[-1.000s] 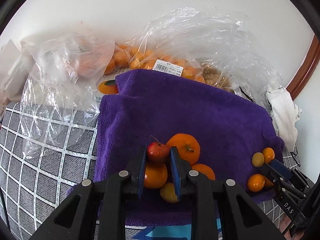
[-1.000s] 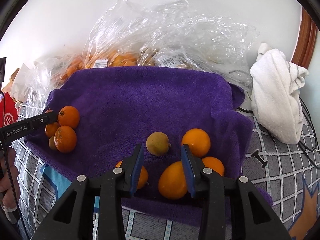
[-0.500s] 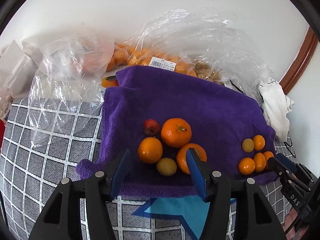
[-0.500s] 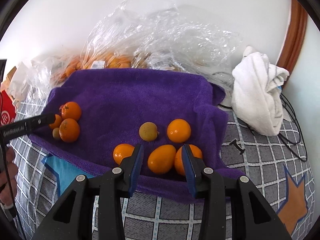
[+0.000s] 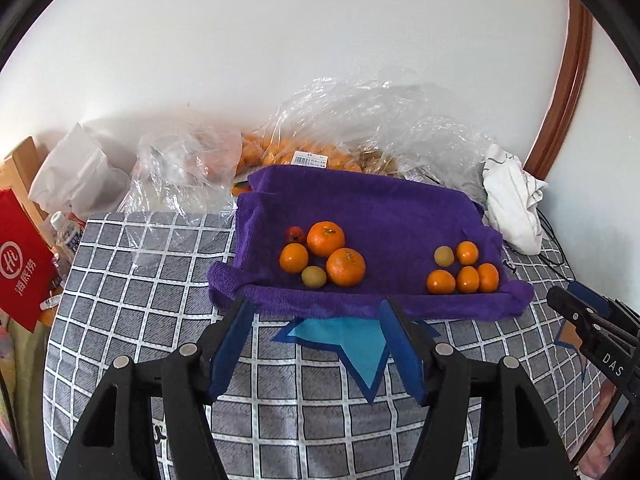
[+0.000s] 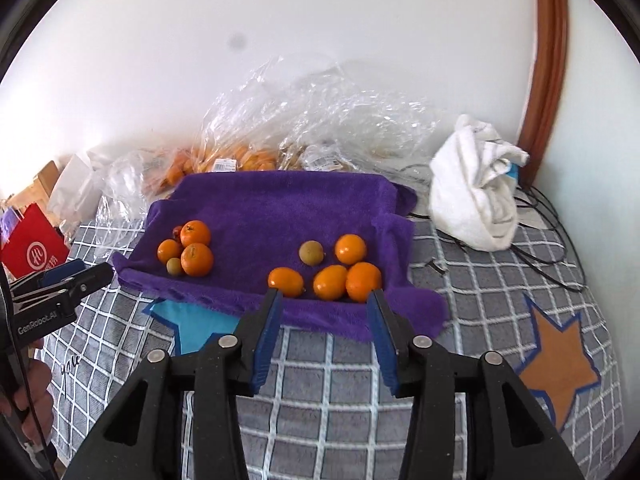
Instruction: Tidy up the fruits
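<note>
Fruits lie in two clusters on a purple towel [image 5: 360,208] spread over a grey checked cover [image 5: 140,280]. Left cluster [image 5: 324,254]: two larger oranges, one smaller orange, a small red fruit [image 5: 294,234] at the far side, a yellow-green one at the near side, all close together. Right cluster [image 6: 332,268]: four orange fruits and one yellow-green fruit. Left hand-held gripper [image 5: 316,320] hovers off the towel's near edge, jaws opening, nothing between them. Right hand-held gripper [image 6: 324,304] hovers at the near edge by the right cluster, jaws opening, empty. Clear plastic bags [image 5: 360,128] of oranges sit at the far side; a white cloth [image 6: 476,192] lies far right.
</note>
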A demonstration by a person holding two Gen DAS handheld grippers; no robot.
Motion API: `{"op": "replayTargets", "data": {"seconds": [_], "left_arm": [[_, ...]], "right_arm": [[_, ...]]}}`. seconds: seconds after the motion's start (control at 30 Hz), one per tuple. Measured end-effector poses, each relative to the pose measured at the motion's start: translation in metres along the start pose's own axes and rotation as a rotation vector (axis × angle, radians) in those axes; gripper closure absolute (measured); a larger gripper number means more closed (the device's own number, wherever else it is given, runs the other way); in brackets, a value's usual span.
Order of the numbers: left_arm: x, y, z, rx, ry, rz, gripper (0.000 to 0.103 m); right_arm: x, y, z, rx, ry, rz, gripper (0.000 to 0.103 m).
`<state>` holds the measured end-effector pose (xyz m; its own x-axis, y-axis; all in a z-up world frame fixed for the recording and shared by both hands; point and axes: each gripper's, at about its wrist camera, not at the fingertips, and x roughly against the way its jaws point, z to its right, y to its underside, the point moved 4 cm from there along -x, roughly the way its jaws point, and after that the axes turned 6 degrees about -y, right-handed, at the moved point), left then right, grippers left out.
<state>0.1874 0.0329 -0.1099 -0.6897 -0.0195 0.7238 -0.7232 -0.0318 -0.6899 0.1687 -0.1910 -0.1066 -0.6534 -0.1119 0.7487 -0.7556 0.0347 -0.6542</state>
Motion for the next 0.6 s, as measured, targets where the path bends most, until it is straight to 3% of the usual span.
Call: {"op": "replayTargets", "data": {"seconds": [0.27,0.33,0.43,0.6], "left_arm": [[0.071,0.018,0.013,-0.037,-0.008,0.099,0.025],[0.089,0.024,0.017,-0.047,-0.01,0.126,0.022],[0.111,0.031,0.023,-0.064,-0.016,0.159,0.02],[0.138,0.038,0.026,-0.046,-0.003,0.184,0.016]], "right_arm": [[0.072,0.013,0.024,-0.075,0.045,0.068,0.042],[0.09,0.017,0.025,-0.071,0.052,0.097,0.024],[0.12,0.024,0.021,-0.035,0.06,0.163,0.009],[0.15,0.035,0.02,-0.018,0.063,0.186,0.005]]}}
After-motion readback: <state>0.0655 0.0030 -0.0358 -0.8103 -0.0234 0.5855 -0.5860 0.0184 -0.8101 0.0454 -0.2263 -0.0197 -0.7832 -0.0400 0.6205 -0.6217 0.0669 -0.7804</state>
